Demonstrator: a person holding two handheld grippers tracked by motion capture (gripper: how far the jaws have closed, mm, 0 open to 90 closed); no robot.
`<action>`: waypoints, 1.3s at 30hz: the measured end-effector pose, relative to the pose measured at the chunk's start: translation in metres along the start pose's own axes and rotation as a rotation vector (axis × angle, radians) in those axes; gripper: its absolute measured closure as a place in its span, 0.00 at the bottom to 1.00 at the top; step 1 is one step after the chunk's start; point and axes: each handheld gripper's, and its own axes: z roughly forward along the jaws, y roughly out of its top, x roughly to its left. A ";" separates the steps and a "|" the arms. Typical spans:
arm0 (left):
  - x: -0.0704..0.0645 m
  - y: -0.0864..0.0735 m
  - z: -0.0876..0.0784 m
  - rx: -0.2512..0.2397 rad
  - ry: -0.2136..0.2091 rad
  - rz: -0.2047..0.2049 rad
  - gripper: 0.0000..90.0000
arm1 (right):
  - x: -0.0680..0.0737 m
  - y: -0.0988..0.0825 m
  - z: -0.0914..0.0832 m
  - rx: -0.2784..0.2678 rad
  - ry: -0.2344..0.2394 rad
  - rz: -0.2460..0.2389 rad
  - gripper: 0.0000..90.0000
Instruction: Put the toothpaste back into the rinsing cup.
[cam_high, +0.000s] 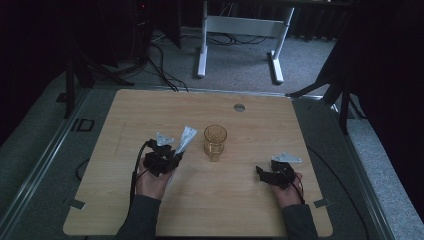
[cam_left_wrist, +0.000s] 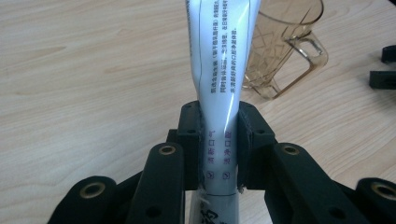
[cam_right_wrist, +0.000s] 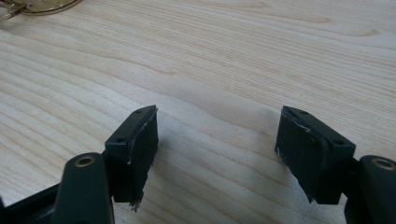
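High view, nearest edge first: two sleeved forearms come in at about 6 o'clock, each hand carrying a black tool over the pale wooden surface. The left tool sits at roughly 8 o'clock from the middle of the surface and is clenched on a white tube, which sticks out from the jaws toward 1 o'clock, its far end raised and pointing near the cup. The right tool rests at about 4 o'clock, well apart from the tube, its jaws released with nothing between them.

From the left gripper view the grip is plain: both black pads press the flat sides of the white tube (printed with small dark text and two purple lines lower down), and the tube runs straight up between them. Just beyond it, at 1 o'clock, stands the amber glass cup, handle turned to the right, upright on the surface.

From the right gripper view the jaws stand wide, bare wood grain between them.

Farther off, at 12 o'clock past the surface, white desk legs stand on grey carpet.
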 end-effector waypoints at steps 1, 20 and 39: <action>0.000 0.001 0.000 -0.002 -0.003 0.001 0.83 | 0.000 0.000 0.000 -0.001 0.000 -0.001 0.33; 0.013 0.007 0.001 -0.056 -0.066 0.007 0.83 | 0.000 0.000 0.000 -0.001 0.000 -0.002 0.33; 0.022 0.012 -0.001 -0.102 -0.096 0.020 0.83 | 0.000 0.000 0.000 0.000 0.000 -0.002 0.33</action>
